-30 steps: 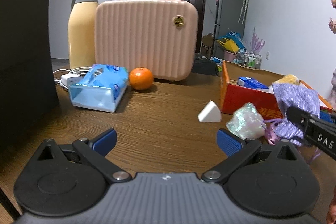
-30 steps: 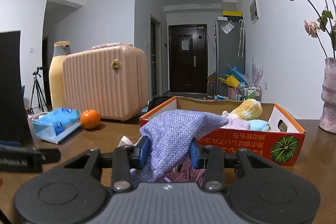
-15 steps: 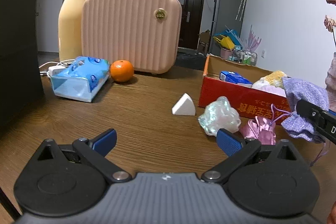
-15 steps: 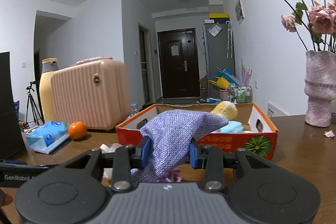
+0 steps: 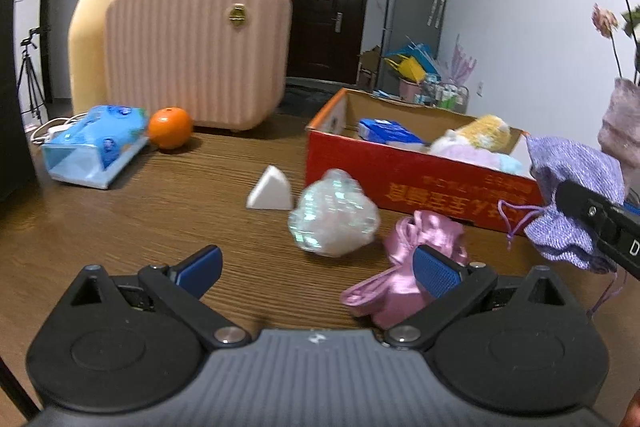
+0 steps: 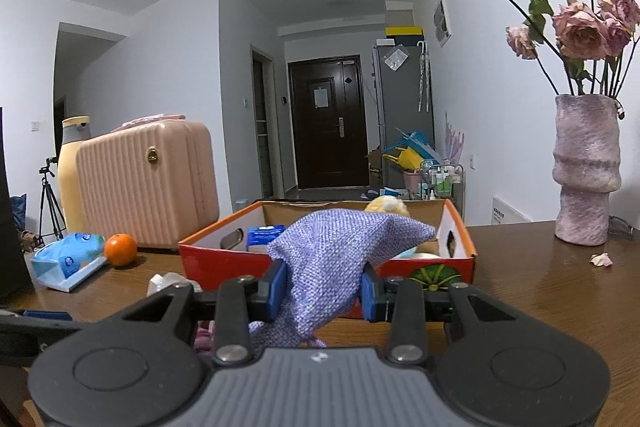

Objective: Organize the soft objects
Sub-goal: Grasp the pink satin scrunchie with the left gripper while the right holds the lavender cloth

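My right gripper [image 6: 322,287] is shut on a purple knitted pouch [image 6: 340,259], held above the table just in front of the red cardboard box [image 6: 224,261]. The pouch [image 5: 572,187] also shows at the right of the left wrist view, beside the box [image 5: 400,183]. The box holds a yellow plush [image 5: 486,133], a blue packet [image 5: 388,133] and pale soft items. My left gripper [image 5: 316,267] is open and empty over the table. A pink satin pouch [image 5: 404,267] lies by its right finger, an iridescent pouch [image 5: 334,221] just ahead, a white sponge wedge [image 5: 270,189] further on.
A pink ribbed case [image 5: 196,51], a yellow thermos [image 5: 90,39], an orange [image 5: 170,127] and a blue tissue pack [image 5: 94,145] stand at the back left. A vase of dried roses [image 6: 586,171] stands right of the box. A petal [image 6: 600,259] lies by it.
Both grippers moved right. The right gripper carried the purple pouch up toward the box front. The left gripper came closer to the pink and iridescent pouches.
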